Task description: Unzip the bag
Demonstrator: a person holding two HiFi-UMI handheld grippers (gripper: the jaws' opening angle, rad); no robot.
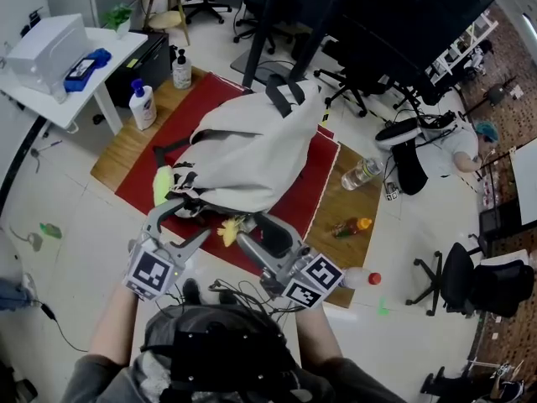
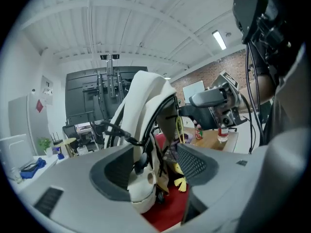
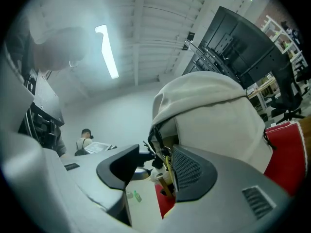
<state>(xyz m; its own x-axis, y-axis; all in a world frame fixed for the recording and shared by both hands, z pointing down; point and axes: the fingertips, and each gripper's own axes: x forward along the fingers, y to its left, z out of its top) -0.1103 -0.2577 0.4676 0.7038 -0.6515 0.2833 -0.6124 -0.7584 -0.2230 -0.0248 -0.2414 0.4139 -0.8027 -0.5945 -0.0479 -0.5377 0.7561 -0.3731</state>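
A pale grey backpack (image 1: 243, 154) lies on a red mat (image 1: 306, 196), its black straps and zipper end toward me. A yellow tassel (image 1: 231, 229) hangs at that near end. My left gripper (image 1: 186, 223) is open at the bag's near left corner; in the left gripper view (image 2: 155, 164) a cream bag corner (image 2: 143, 183) and black straps sit between the jaws, untouched by the pads. My right gripper (image 1: 258, 232) is open just right of the tassel. In the right gripper view (image 3: 155, 166) black zipper pulls (image 3: 158, 154) and a yellow strap hang in the gap, close to the right pad.
The mat lies on wooden boards (image 1: 126, 154) on the floor. Two pump bottles (image 1: 143, 103) stand at the left; a clear bottle (image 1: 362, 173), an orange one (image 1: 351, 226) and a red-capped one (image 1: 361, 277) lie right. A white table (image 1: 75, 91), office chairs and a person (image 1: 457, 149) surround.
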